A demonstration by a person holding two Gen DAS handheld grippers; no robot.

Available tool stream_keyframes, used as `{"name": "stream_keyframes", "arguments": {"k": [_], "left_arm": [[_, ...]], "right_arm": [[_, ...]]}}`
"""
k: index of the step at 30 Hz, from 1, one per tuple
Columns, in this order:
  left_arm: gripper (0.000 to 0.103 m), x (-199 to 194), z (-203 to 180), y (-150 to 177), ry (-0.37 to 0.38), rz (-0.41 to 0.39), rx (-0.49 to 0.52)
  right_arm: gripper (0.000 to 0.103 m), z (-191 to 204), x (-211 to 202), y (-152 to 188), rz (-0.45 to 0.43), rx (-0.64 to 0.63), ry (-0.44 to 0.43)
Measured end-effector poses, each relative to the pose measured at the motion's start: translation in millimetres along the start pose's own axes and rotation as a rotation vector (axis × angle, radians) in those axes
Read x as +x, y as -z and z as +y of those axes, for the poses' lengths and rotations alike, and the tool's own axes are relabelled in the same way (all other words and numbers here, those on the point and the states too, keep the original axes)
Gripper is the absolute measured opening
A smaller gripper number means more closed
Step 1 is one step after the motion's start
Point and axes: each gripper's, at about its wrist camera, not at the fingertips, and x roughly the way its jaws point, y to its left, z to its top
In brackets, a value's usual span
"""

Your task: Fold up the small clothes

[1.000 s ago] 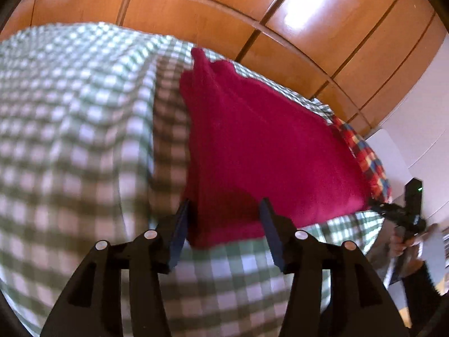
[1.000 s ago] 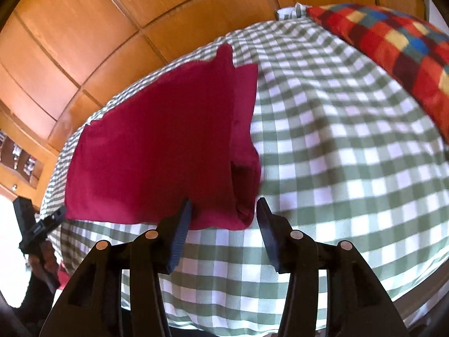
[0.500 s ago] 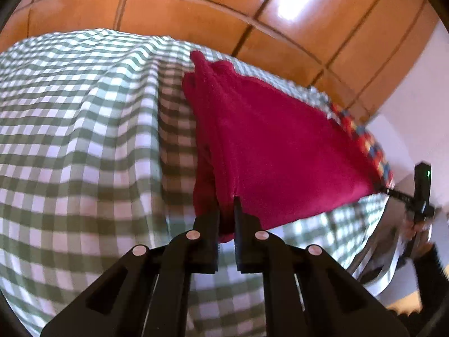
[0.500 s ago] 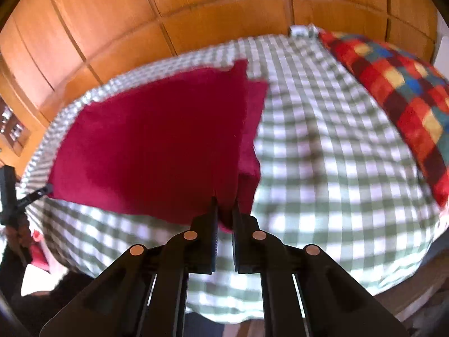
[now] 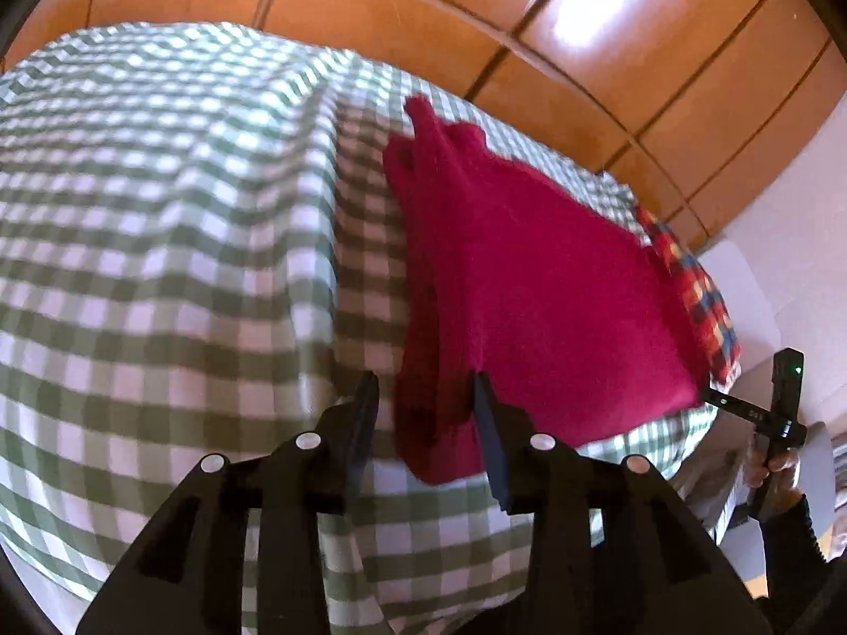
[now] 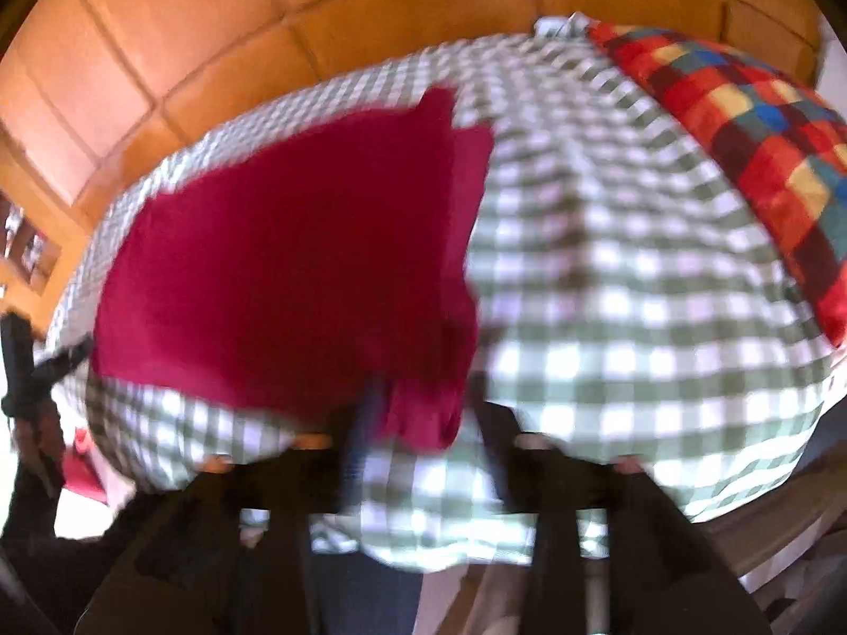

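A red garment (image 5: 534, 296) lies folded on a green-and-white checked cover (image 5: 159, 243), which serves as the reference for all positions. The garment sits on the cover's middle, with one corner hanging near the cover's near edge in each wrist view. The left gripper (image 5: 426, 413) stands at that near edge with its jaws opening; the garment's corner sits between them, touching the right-hand finger only, so no clamp is seen. The right gripper (image 6: 423, 413) stands at the same edge over the garment's other near corner, jaws opening, cloth between them; the view is blurred, and contact cannot be told. A multicoloured checked cloth (image 6: 751, 143) lies along the cover's far right side. Orange wooden panels (image 5: 609, 69) rise behind the cover.
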Motion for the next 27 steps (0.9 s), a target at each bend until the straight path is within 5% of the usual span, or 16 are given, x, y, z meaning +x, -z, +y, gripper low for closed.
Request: {"name": "stream_keyframes", "arguments": {"k": [5, 11, 13, 14, 15, 19, 23, 27], "left_arm": [[0.035, 0.0, 1.5, -12.6, -0.035, -0.042, -0.015], [0.036, 10.9, -10.8, -23.2, -0.067, -0.058, 0.001], [0.036, 14.8, -12.5, -25.3, -0.068, -0.055, 0.001], [0.036, 16.3, -13.6, -25.6, -0.07, -0.054, -0.001], [0.036, 17.8, -13.8, -26.4, -0.072, -0.053, -0.001], [0.036, 15.2, -10.4, -30.8, -0.08, -0.063, 0.001], [0.035, 17.2, 2.0, -44.9, -0.065, -0.074, -0.059], [0.039, 21.2, -1.6, -67.1, -0.024, -0.105, -0.069]], "right_arm": [[0.06, -8.1, 7.2, -48.6, -0.12, 0.083, 0.021], [0.049, 2.3, 57.8, -112.1, -0.103, 0.131, 0.079], [0.034, 7.9, 75.1, -123.3, -0.069, 0.119, 0.115], [0.009, 10.3, 85.4, -127.3, -0.041, 0.107, 0.149], [0.006, 12.9, 88.3, -127.9, -0.041, 0.099, 0.164], [0.006, 10.2, 73.6, -120.3, -0.142, 0.12, 0.206], [0.006, 3.8, 106.4, -108.5, -0.091, 0.148, 0.26], [0.007, 9.4, 113.5, -105.1, -0.141, 0.121, 0.307]]}}
